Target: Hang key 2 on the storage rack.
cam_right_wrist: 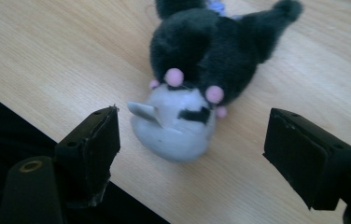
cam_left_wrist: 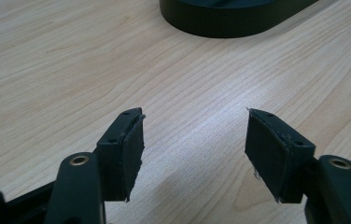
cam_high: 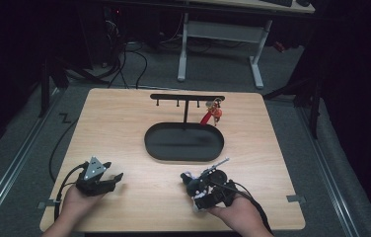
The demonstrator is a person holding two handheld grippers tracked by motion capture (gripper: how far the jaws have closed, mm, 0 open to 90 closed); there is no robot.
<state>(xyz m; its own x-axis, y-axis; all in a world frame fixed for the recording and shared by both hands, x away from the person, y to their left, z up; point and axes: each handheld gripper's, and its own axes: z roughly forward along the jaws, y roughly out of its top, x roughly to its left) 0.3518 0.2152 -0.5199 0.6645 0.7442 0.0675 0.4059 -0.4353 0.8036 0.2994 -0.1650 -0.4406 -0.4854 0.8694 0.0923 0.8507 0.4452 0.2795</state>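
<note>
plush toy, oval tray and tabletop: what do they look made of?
Plush toy: soft fabric, fuzzy black pile with a smoother pale grey face and small pink pom-poms; a white tag sticks out.
Oval tray: looks like metal or hard plastic, matte black, with an even, thin rim; which of the two is unclear.
Tabletop: light wood grain, smooth satin sheen; probably laminate or veneer rather than solid wood.

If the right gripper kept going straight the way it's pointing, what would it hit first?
Most likely the plush toy. It lies on the table just ahead of the right gripper, roughly centred between its open jaws, which do not touch it. How far ahead is hard to judge.
</note>
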